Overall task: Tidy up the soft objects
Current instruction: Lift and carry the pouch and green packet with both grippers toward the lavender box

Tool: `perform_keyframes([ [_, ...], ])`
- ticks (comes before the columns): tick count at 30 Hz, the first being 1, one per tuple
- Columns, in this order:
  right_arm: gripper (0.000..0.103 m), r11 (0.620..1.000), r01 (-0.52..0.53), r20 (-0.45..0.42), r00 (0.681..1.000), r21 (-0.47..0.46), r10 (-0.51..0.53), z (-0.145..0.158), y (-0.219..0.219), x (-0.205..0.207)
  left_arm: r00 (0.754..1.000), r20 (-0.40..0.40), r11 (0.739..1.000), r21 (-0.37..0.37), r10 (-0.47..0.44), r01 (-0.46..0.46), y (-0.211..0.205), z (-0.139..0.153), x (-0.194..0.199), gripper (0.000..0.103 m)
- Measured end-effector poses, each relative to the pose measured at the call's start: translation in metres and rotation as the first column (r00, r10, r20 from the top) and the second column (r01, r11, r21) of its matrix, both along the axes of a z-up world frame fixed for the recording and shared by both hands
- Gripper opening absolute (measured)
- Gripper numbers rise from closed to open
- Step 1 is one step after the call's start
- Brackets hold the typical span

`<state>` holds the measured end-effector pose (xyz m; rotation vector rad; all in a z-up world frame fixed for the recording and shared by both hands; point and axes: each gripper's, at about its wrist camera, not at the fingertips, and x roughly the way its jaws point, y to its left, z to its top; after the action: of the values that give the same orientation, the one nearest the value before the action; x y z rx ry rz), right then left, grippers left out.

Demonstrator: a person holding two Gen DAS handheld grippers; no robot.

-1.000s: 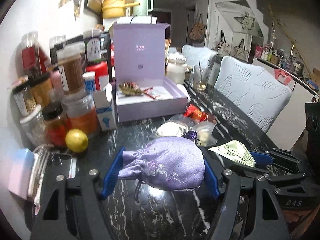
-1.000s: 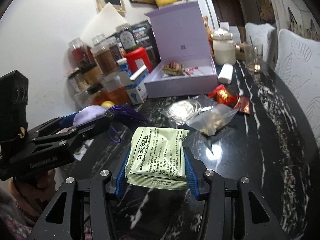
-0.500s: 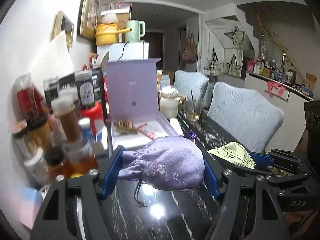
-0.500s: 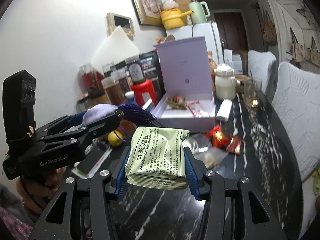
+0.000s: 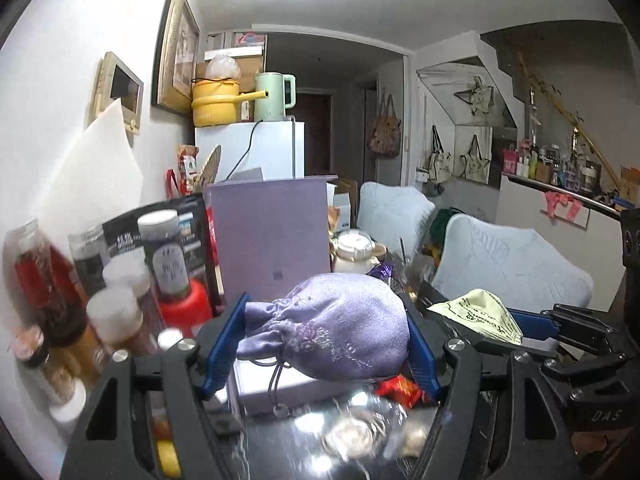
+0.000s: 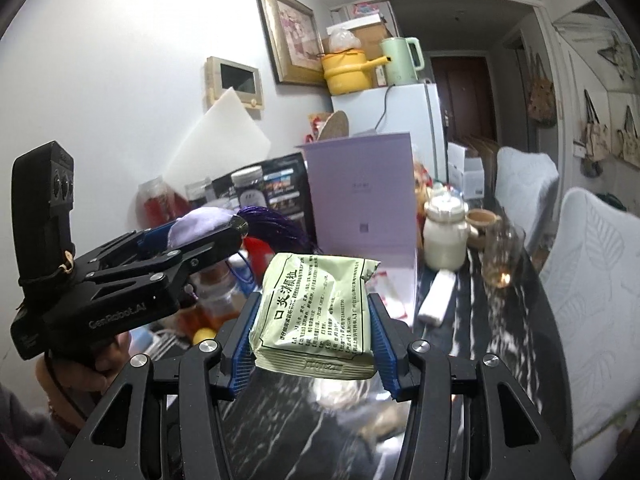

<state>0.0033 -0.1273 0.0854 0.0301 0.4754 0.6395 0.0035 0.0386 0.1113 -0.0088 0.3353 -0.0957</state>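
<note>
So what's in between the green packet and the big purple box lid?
Nothing solid: in the right wrist view, the green packet sits clamped in the right gripper, with only air before the upright purple box lid.

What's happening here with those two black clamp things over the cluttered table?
A person holds a hand-held gripper in each hand. The left gripper is shut on a purple drawstring pouch, and the right gripper is shut on a pale green sachet. Both are held in the air above the dark marble table, facing an open lilac gift box where such soft items might go.
</note>
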Motion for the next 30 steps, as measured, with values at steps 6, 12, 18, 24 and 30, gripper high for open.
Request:
perform_keyframes([
  [6, 0.05, 1.0, 0.007, 0.02, 1.0, 0.004, -0.007, 0.011, 0.01, 0.041, 0.999, 0.021, 1.0, -0.001, 0.03, -0.03, 0.009, 0.008, 0.037, 0.072],
  [12, 0.05, 1.0, 0.001, 0.051, 0.999, -0.003, -0.001, 0.021, 0.02, 0.077, 0.998, 0.028, 0.998, -0.002, 0.061, -0.061, 0.014, 0.011, 0.071, 0.072],
  [18, 0.051, 1.0, -0.013, 0.069, 0.998, 0.006, 0.013, 0.025, 0.029, 0.111, 0.996, 0.029, 0.996, -0.016, 0.086, -0.085, 0.018, 0.007, 0.103, 0.072],
  [24, 0.051, 1.0, -0.025, 0.058, 0.998, -0.007, 0.025, 0.02, 0.038, 0.148, 0.994, -0.005, 0.994, -0.024, 0.106, -0.106, 0.024, -0.007, 0.134, 0.072],
  [30, 0.051, 1.0, -0.014, 0.025, 1.0, -0.026, 0.014, 0.005, 0.042, 0.185, 0.99, -0.037, 0.991, -0.005, 0.137, -0.137, 0.029, -0.018, 0.167, 0.072],
])
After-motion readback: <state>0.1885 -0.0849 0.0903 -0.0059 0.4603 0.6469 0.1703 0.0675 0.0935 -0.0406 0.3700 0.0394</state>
